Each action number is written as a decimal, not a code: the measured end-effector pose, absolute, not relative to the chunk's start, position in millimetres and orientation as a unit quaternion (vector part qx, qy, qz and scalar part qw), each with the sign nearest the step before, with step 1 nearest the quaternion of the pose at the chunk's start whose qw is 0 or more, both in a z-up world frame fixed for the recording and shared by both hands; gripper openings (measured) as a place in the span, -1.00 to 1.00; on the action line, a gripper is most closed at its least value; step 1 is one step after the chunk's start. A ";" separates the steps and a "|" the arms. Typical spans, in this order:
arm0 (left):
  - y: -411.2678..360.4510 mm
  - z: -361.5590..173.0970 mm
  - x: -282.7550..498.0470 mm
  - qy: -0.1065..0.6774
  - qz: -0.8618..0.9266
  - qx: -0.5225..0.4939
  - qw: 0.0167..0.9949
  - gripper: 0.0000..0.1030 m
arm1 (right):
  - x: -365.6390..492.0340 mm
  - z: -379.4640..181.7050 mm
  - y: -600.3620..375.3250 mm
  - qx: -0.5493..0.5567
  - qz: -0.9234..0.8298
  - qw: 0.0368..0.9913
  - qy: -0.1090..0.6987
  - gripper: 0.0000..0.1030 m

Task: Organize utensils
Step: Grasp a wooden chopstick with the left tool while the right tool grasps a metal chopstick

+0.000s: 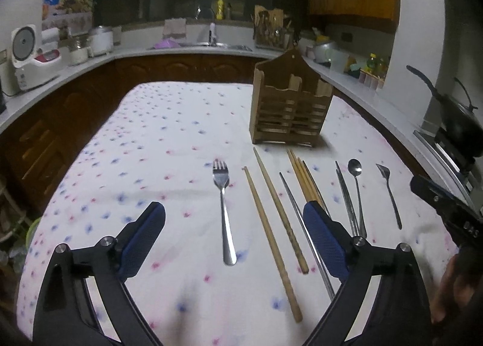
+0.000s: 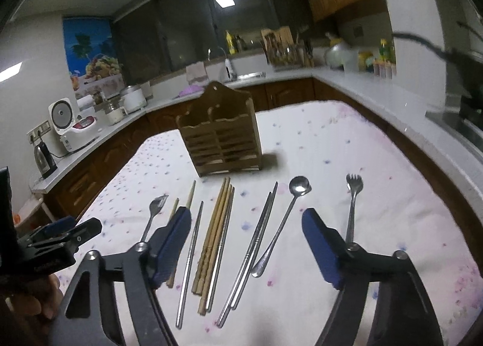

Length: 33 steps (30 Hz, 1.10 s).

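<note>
Your left gripper (image 1: 234, 219) hangs wide over the large fork (image 1: 224, 210) and two wooden chopsticks (image 1: 271, 225), gripping nothing; your right gripper (image 2: 246, 225) is also spread, empty, above the metal chopsticks (image 2: 253, 252) and the spoon (image 2: 282, 225). All utensils lie on the flowered tablecloth (image 1: 151, 149), in front of the upright wooden holder (image 1: 291, 110)

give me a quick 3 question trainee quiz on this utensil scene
1. True or false: the holder already has utensils in it.
2. Which lies farthest left in the left wrist view? A spoon B large fork C small fork
3. Is either the left gripper or the right gripper holding anything?

Key: 1 false, no utensils show in it. 2 B. 3 no, both open and empty above the cloth.
</note>
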<state>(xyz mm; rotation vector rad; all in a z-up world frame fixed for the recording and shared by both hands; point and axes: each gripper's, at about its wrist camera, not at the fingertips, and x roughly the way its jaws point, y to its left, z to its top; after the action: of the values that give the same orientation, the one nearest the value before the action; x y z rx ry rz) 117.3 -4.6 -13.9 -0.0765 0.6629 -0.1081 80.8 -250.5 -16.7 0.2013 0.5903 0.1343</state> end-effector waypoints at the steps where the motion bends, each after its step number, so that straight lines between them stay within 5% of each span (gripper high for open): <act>1: -5.4 -14.2 125.4 0.332 -0.057 -0.038 0.941 0.77 | 86.1 -18.1 -252.2 0.103 0.066 0.947 0.297 0.31; 6: -15.6 -21.7 168.3 0.371 -0.076 -0.030 0.925 0.66 | 125.3 -27.3 -259.2 0.127 0.066 0.931 0.337 0.00; 11: -25.1 -32.2 211.4 0.408 -0.088 -0.030 0.908 0.33 | 171.4 -46.5 -263.8 0.145 0.064 0.907 0.391 -0.19; 16: -33.0 -43.5 252.3 0.443 -0.103 -0.037 0.890 0.33 | 210.0 -64.9 -272.0 0.164 0.062 0.887 0.428 -0.39; 24: -53.9 -62.9 302.4 0.486 -0.106 -0.014 0.867 0.26 | 256.3 -92.1 -277.7 0.164 0.053 0.861 0.478 -0.55; 33: -69.5 -87.0 341.2 0.515 -0.092 0.027 0.852 -0.09 | 273.0 -97.2 -275.5 0.131 0.049 0.858 0.494 -0.80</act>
<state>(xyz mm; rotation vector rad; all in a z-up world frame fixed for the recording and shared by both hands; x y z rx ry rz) 341.2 -69.5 -87.0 0.0561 1.0832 -0.1946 273.0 -275.5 -97.2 0.2743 1.0379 0.1020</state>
